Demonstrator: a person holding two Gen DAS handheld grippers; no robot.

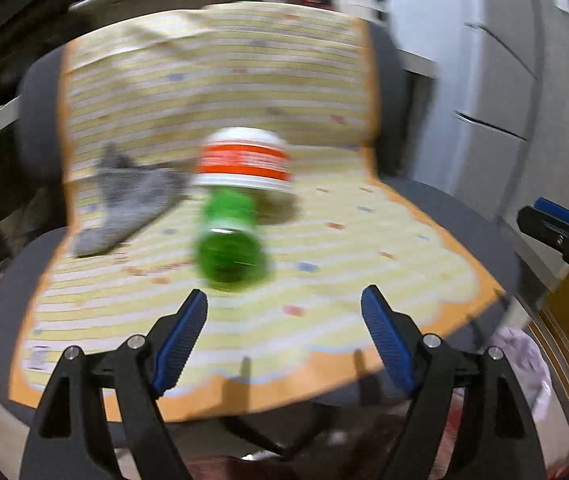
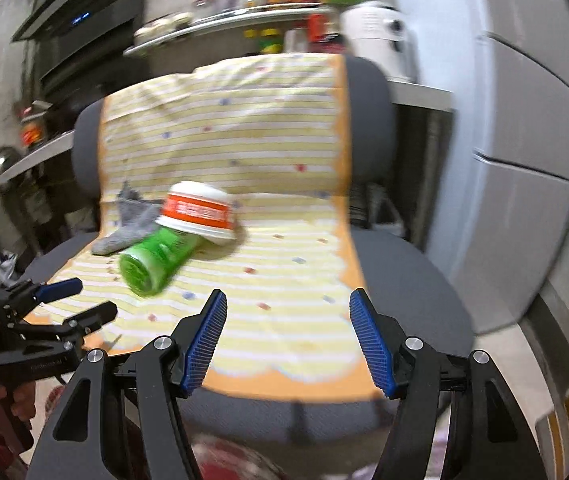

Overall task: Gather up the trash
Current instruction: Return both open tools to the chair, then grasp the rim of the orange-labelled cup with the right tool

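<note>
On the office chair point(image 1: 436, 216), over its yellow striped towel point(image 1: 212, 80), lie — from the left — a grey sock point(image 1: 132, 196), a green plastic bottle point(image 1: 230, 240) on its side and an upturned white-and-orange paper bowl point(image 1: 246, 160) touching the bottle's far end. Left gripper point(image 1: 284, 312) hovers near the bottle, fingers apart and empty; right gripper point(image 2: 288, 312) — likewise spread, holding nothing.
</note>
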